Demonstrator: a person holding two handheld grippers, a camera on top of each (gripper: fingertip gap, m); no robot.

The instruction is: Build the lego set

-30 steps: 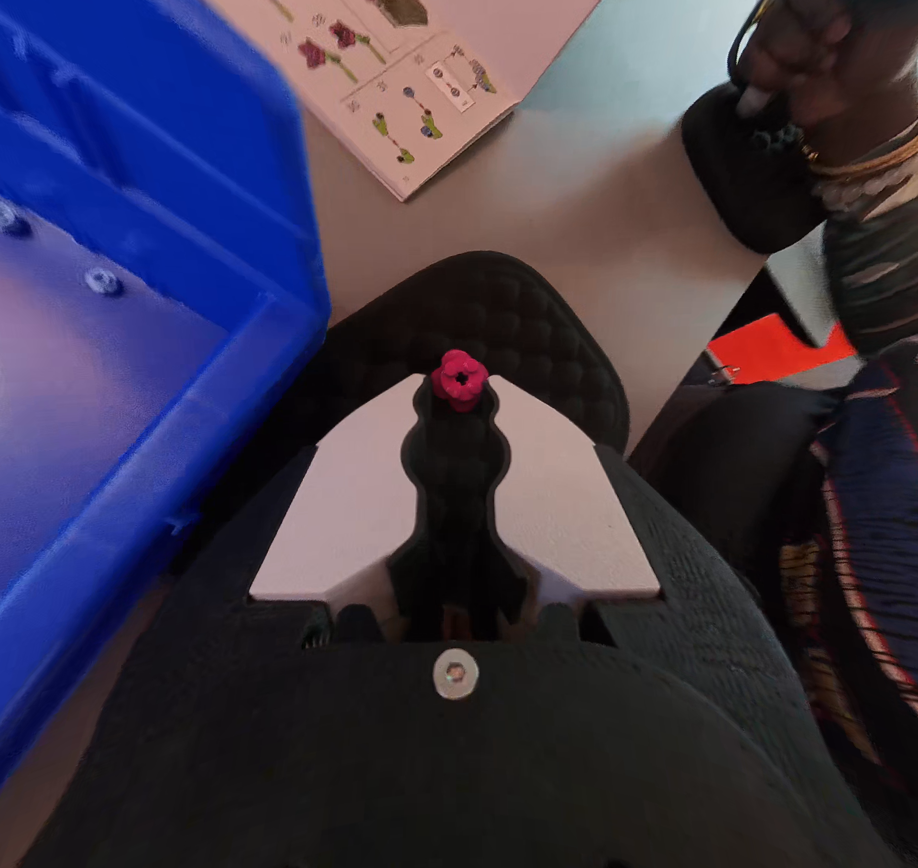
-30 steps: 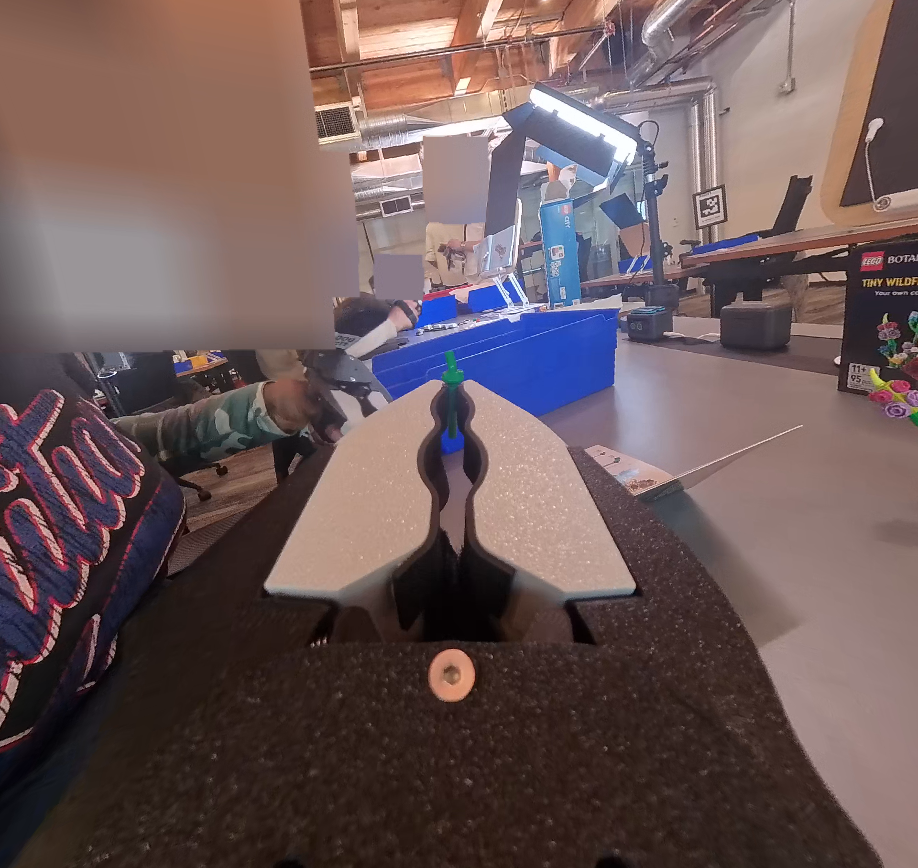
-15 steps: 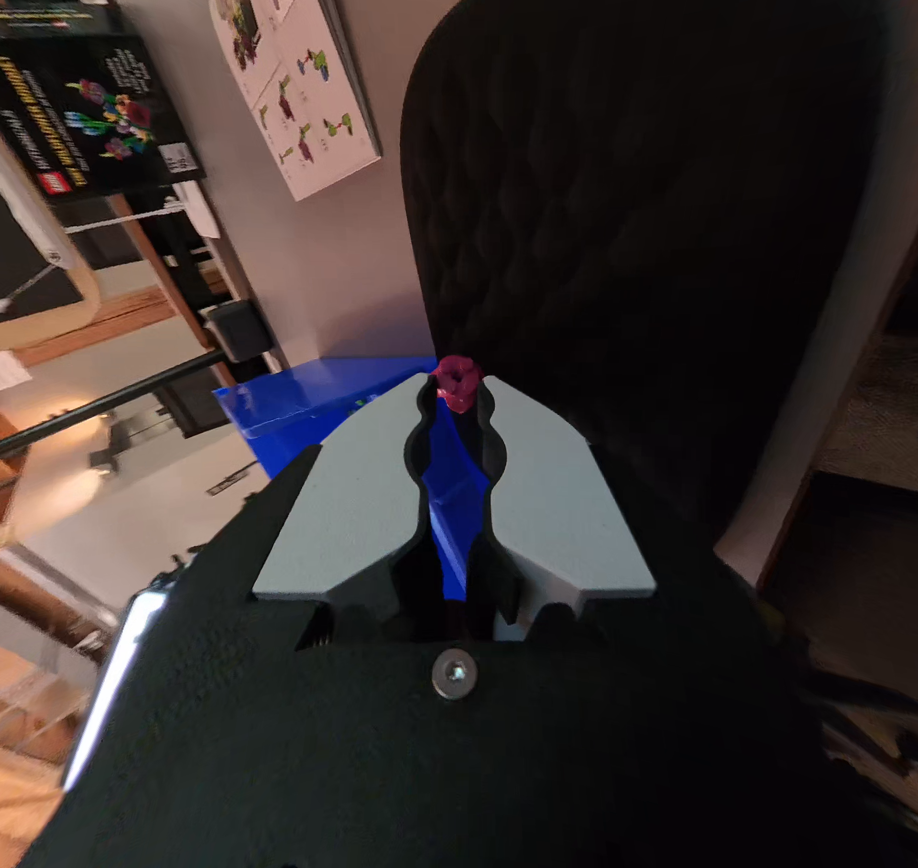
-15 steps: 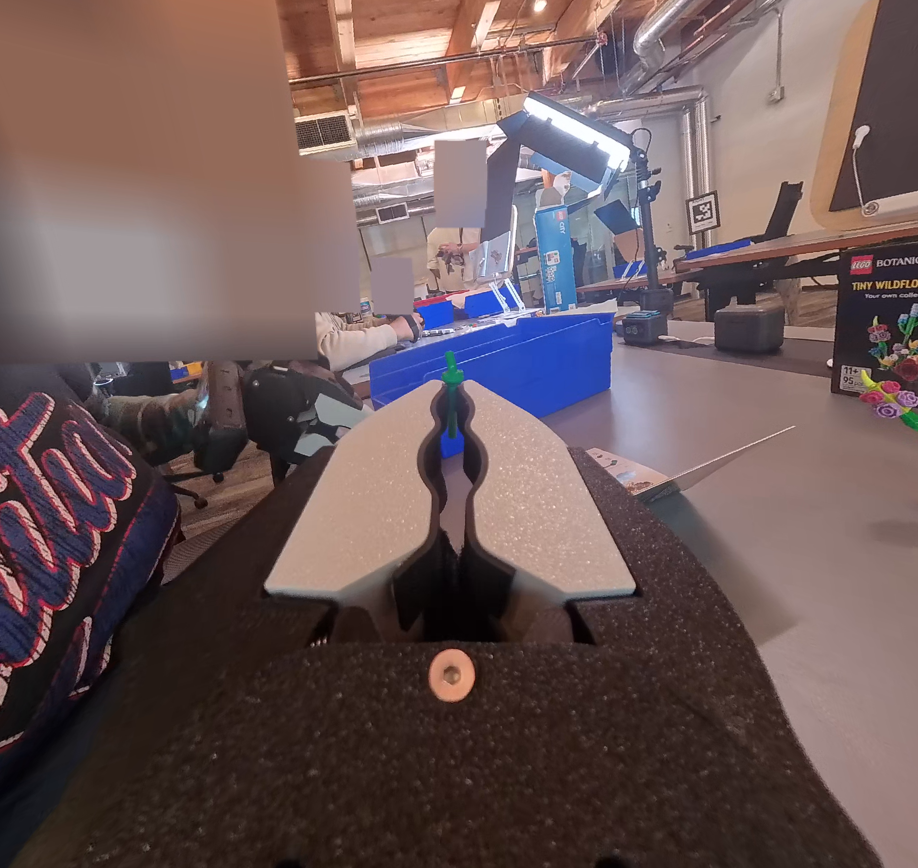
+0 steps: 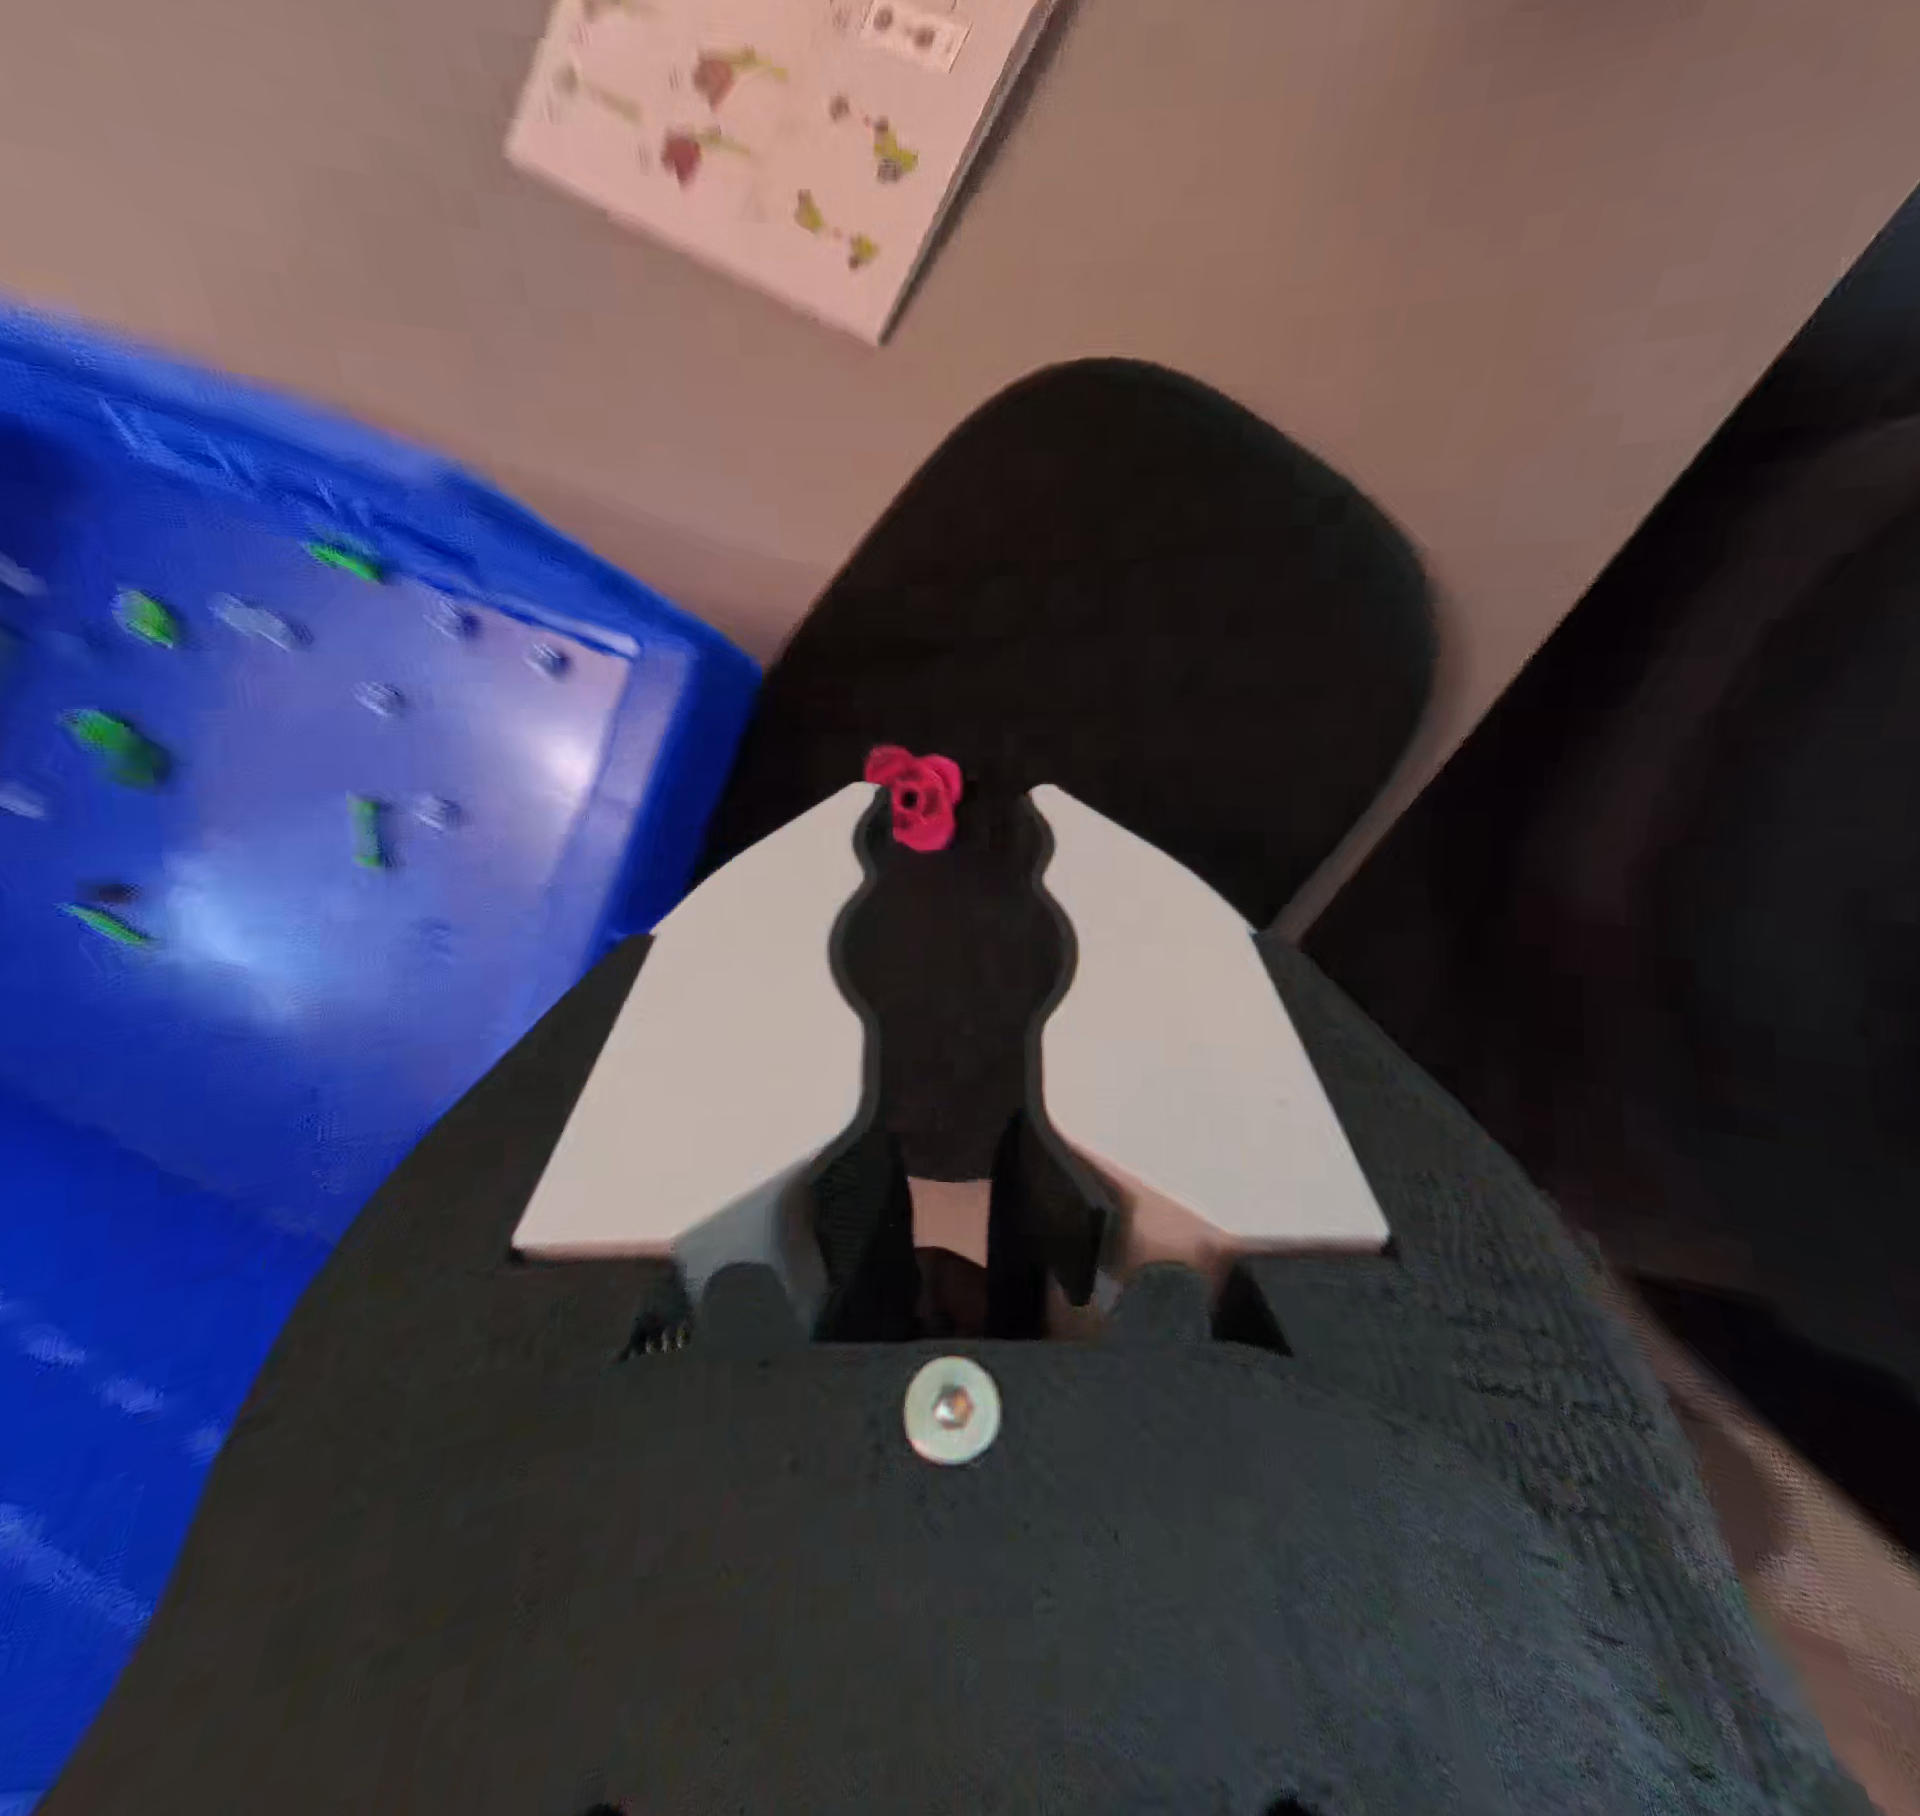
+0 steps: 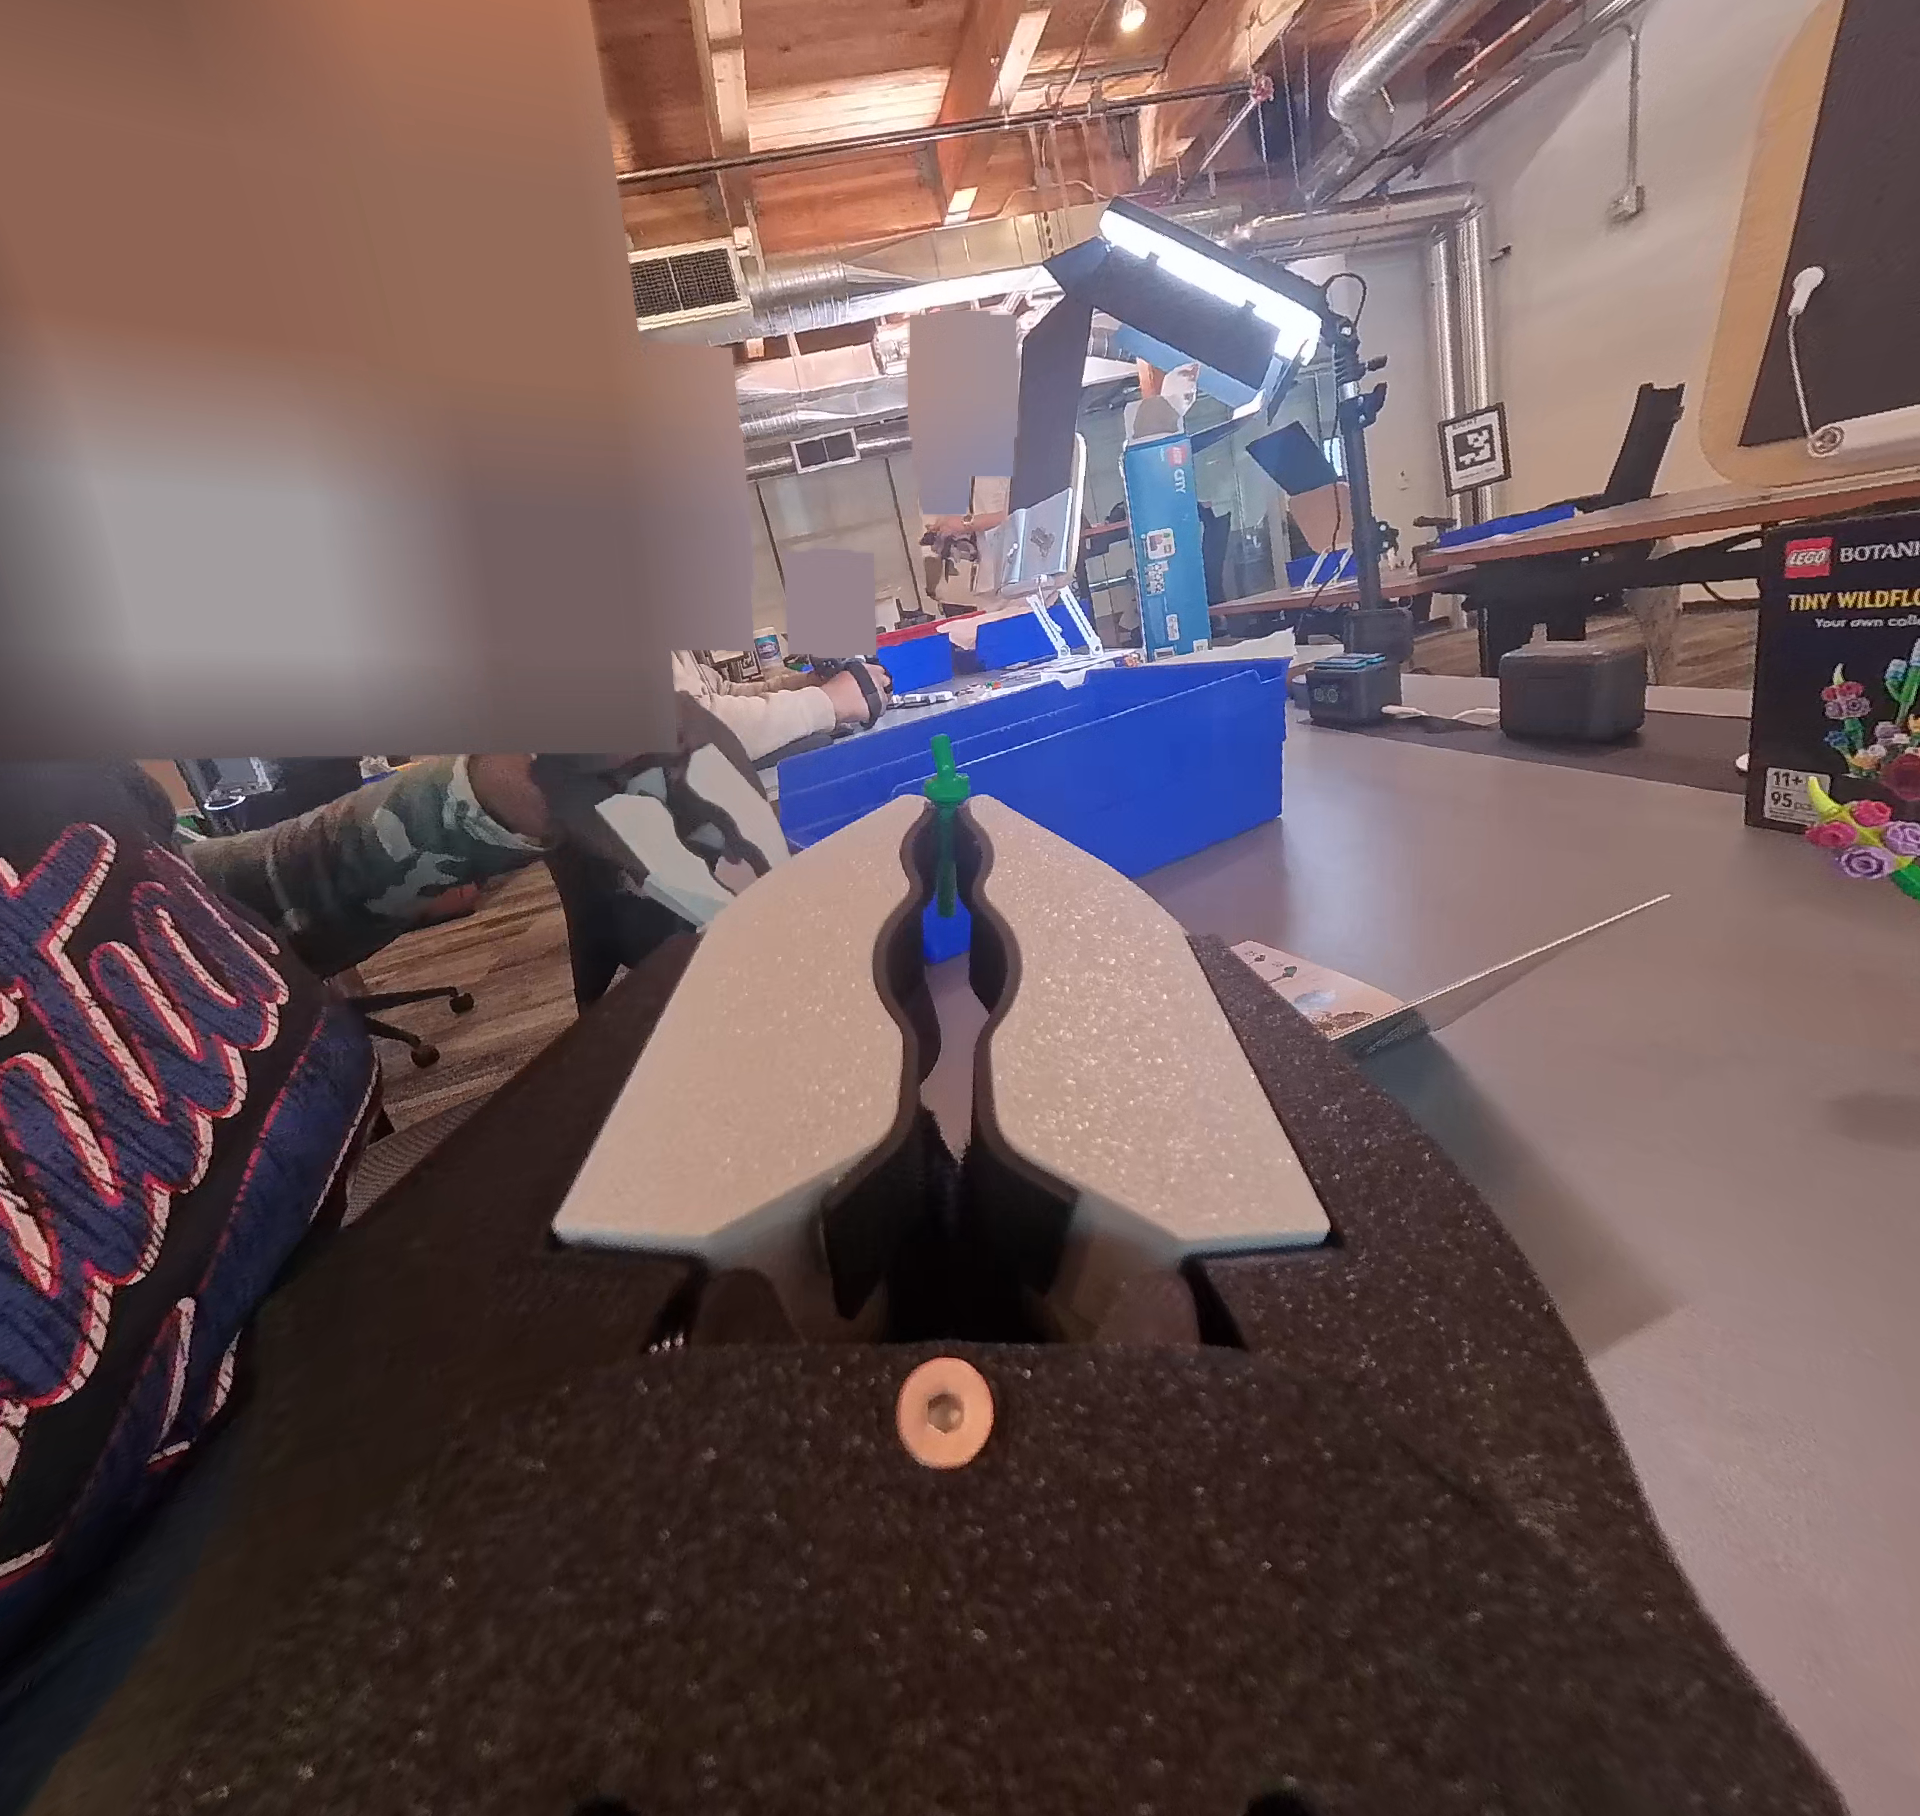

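2 grippers loaded: left gripper [image 5: 951,790] swinging back over table, jaws now parted wider, pink flower piece [image 5: 916,796] clinging at left fingertip; right gripper [image 6: 948,810] staying clamped on upright green stem [image 6: 943,810]. Mating seems next.

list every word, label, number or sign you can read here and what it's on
I don't quote writing; these bear it:
Black box, far right: legible print.
Tall blue box, behind the bin: small print.
Black-and-white marker, far back: pattern only.
Booklet: blurred.
Dark top, left: large lettering, cut off.
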